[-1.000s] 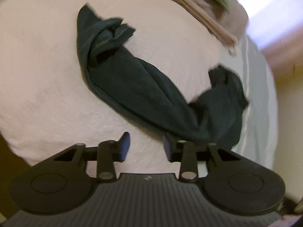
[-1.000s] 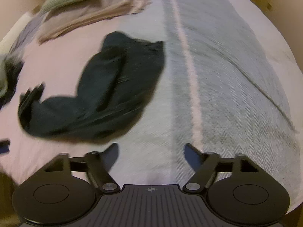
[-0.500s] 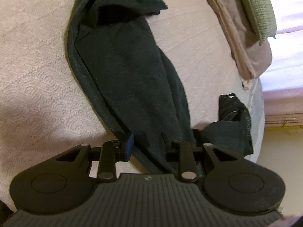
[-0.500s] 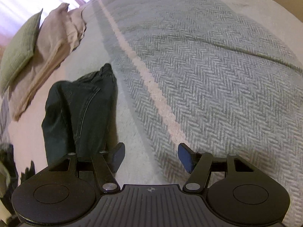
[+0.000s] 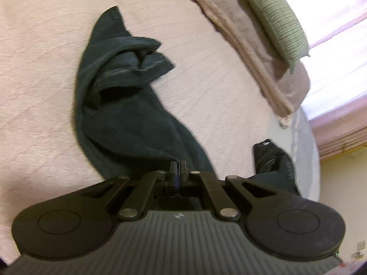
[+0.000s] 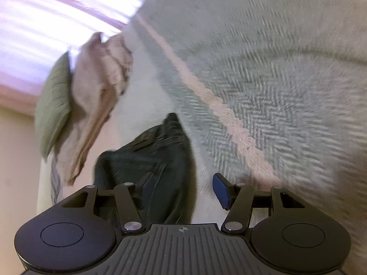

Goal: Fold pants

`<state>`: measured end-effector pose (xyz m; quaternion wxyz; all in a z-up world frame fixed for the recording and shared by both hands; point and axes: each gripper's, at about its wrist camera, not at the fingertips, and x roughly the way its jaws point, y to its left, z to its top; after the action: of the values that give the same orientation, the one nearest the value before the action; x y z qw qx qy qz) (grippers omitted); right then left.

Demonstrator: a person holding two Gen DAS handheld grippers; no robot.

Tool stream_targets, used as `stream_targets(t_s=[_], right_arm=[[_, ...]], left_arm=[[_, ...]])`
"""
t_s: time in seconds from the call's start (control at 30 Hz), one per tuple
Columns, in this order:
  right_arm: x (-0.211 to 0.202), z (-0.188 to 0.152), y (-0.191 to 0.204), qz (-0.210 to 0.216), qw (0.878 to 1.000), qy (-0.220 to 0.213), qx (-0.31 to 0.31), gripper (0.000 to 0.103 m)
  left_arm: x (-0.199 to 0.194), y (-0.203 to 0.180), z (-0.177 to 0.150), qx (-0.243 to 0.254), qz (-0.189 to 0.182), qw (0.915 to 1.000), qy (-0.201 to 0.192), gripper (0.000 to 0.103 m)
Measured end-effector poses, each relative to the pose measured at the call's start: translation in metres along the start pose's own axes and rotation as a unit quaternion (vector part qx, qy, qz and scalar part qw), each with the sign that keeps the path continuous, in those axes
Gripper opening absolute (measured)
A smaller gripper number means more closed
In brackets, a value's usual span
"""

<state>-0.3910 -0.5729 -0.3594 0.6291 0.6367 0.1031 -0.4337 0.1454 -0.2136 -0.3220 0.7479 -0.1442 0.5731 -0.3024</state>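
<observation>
The left gripper (image 5: 177, 163), clenched on the pants (image 5: 128, 114), is needing firm hold while the right gripper (image 6: 182, 189), jaws closing but apart, is straddling fabric at lower centre.

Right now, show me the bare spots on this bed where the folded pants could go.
Bare: pink cover left of the pants; cover between pants and towel; grey blanket. Crowded: towel and pillow at the far edge.

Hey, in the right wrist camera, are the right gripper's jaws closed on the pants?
No, the right gripper stands open, its blue pads apart over the dark pants and pressing on nothing.
</observation>
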Motion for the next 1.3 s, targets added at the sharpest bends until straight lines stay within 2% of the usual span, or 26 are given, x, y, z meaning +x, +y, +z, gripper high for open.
stream_targets(t_s=[0.07, 0.13, 0.17, 0.2, 0.23, 0.27, 0.33, 0.43, 0.57, 0.7, 0.8, 0.87, 0.93, 1.03, 1.1, 1.13, 1.17, 1.23, 1.27, 1.3], right_arm=[[0.026, 0.006, -0.013, 0.007, 0.999, 0.014, 0.040, 0.055], [0.048, 0.008, -0.025, 0.048, 0.994, 0.015, 0.094, 0.054], [0.056, 0.007, -0.027, 0.072, 0.990, 0.009, 0.119, 0.051], [0.061, 0.006, -0.027, 0.093, 0.987, 0.008, 0.131, 0.032], [0.067, 0.005, -0.023, 0.100, 0.986, 0.011, 0.133, 0.018], [0.069, 0.005, -0.019, 0.091, 0.988, 0.013, 0.121, 0.001], [0.056, 0.001, -0.009, 0.090, 0.992, -0.011, 0.084, 0.001], [-0.001, -0.011, -0.017, 0.157, 0.979, -0.073, 0.107, 0.000], [-0.127, -0.045, -0.027, 0.184, 0.965, -0.159, 0.102, 0.000], [-0.258, -0.092, -0.001, 0.140, 0.966, -0.218, 0.014, 0.000], [-0.309, -0.103, 0.030, 0.099, 0.964, -0.244, -0.035, 0.000], [-0.316, -0.091, 0.050, 0.087, 0.960, -0.259, -0.063, 0.000], [-0.305, -0.072, 0.073, 0.090, 0.953, -0.276, -0.084, 0.000], [-0.265, -0.020, 0.113, 0.109, 0.948, -0.285, -0.095, 0.000], [-0.225, 0.025, 0.141, 0.124, 0.952, -0.268, -0.081, 0.001], [-0.198, 0.051, 0.159, 0.121, 0.955, -0.259, -0.078, 0.002], [-0.168, 0.077, 0.176, 0.115, 0.962, -0.233, -0.087, 0.010], [-0.130, 0.108, 0.190, 0.076, 0.975, -0.194, -0.076, 0.034], [-0.117, 0.113, 0.190, 0.065, 0.979, -0.183, -0.065, 0.061], [-0.109, 0.113, 0.186, 0.058, 0.980, -0.184, -0.055, 0.071]], left_arm=[[0.003, 0.004, -0.001, -0.002, 0.007, 1.0000, 0.002, 0.000], [0.004, 0.002, 0.000, 0.000, 0.010, 0.9999, -0.003, 0.000], [0.005, 0.003, 0.000, 0.002, 0.012, 0.9999, -0.004, 0.000], [0.006, 0.004, 0.000, 0.006, 0.014, 0.9999, -0.005, 0.000], [0.007, 0.003, 0.001, 0.014, 0.018, 0.9997, -0.005, 0.000], [0.008, 0.000, 0.002, 0.022, 0.021, 0.9995, -0.005, 0.000], [0.007, -0.006, 0.006, 0.037, 0.025, 0.9990, -0.008, 0.000], [-0.004, -0.017, 0.012, 0.064, 0.024, 0.9976, -0.014, 0.000], [-0.028, -0.033, 0.014, 0.106, -0.001, 0.9943, -0.015, 0.000], [-0.065, -0.058, 0.008, 0.148, -0.052, 0.9871, -0.032, 0.000], [-0.086, -0.082, 0.013, 0.168, -0.093, 0.9803, -0.047, 0.000], [-0.088, -0.107, 0.024, 0.188, -0.117, 0.9735, -0.055, 0.000], [-0.079, -0.135, 0.039, 0.221, -0.130, 0.9642, -0.069, 0.000], [-0.056, -0.184, 0.078, 0.247, -0.148, 0.9521, -0.103, 0.000], [-0.040, -0.220, 0.111, 0.259, -0.148, 0.9440, -0.141, 0.000], [-0.029, -0.238, 0.131, 0.263, -0.147, 0.9404, -0.157, 0.000], [-0.018, -0.254, 0.148, 0.263, -0.136, 0.9400, -0.169, 0.000], [0.004, -0.278, 0.179, 0.263, -0.115, 0.9421, -0.173, 0.010], [0.013, -0.285, 0.192, 0.263, -0.103, 0.9434, -0.173, 0.028], [0.020, -0.288, 0.202, 0.265, -0.086, 0.9455, -0.169, 0.042]])
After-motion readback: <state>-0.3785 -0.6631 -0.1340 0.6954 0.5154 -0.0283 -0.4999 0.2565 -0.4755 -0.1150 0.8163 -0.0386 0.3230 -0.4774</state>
